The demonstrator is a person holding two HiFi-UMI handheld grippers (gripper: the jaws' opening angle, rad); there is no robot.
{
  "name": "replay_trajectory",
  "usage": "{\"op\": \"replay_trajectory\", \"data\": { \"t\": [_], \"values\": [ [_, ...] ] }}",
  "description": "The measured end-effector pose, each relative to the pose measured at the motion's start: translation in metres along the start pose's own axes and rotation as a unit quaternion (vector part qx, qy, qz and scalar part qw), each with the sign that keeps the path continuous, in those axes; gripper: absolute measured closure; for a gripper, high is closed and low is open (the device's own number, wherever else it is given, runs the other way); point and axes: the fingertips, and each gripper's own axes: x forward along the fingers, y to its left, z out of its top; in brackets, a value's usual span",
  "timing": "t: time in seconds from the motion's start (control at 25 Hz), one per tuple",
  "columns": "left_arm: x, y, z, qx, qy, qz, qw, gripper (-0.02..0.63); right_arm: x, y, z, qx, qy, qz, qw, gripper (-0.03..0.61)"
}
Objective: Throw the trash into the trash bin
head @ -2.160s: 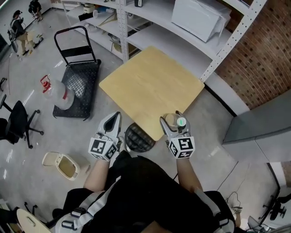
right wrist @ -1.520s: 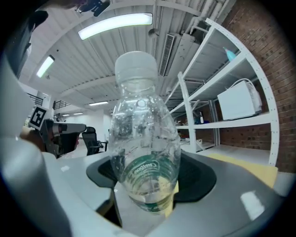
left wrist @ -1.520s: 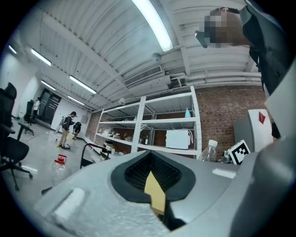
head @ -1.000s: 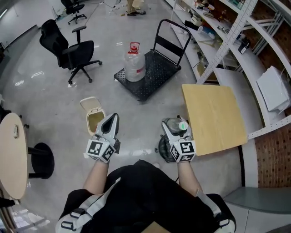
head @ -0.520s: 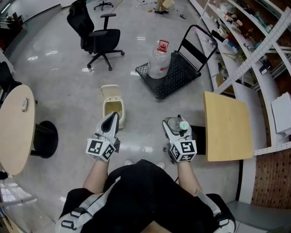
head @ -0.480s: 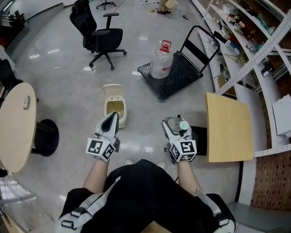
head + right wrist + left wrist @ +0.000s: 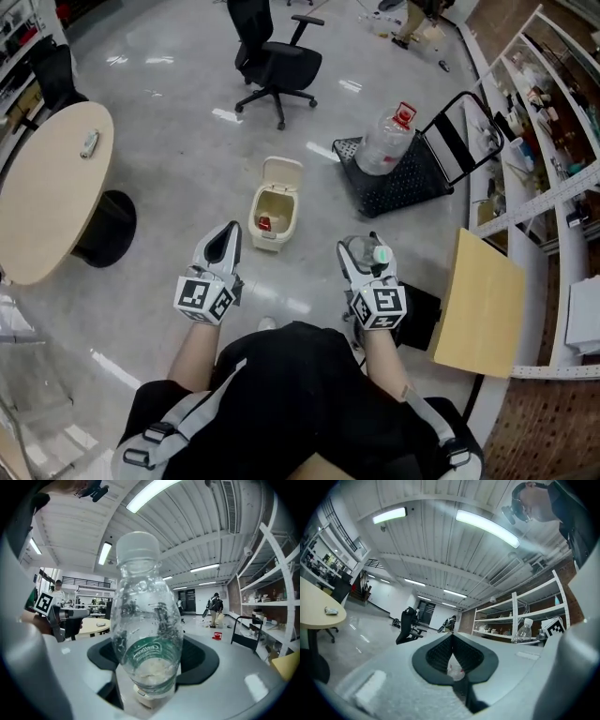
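Head view: bottle (image 7: 357,252) partly behind right hand-held gripper (image 7: 364,249)

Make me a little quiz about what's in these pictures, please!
1. True or false: the trash bin on the floor has its lid shut.
2. What is the right gripper holding? A) a paper cup B) a clear plastic bottle C) nothing
3. Fill in the colour: the small thing lying inside the bin is ___.

Key: 1 false, the lid stands open. 2 B. 3 red.
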Motion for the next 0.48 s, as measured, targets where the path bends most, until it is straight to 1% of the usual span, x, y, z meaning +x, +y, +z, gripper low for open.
{"op": "replay_trajectory", "data": {
  "t": [0.24,0.36,0.48],
  "values": [
    [-0.029,0.028,-0.002,0.003,-0.014,0.051,0.9986,0.612,0.033,0.035,0.009,-0.02,0.013,0.064,0.998,0.239],
    [-0.027,0.033,-0.001,0.006,-0.018,0.067,0.9976,0.612,0.053,0.039,0.015,-0.037,0.011,0.09,0.995,0.239],
    [-0.023,0.038,-0.007,0.012,-0.017,0.086,0.9961,0.612,0.077,0.038,0.015,-0.034,0.0,0.117,0.992,0.239]
  ]
}}
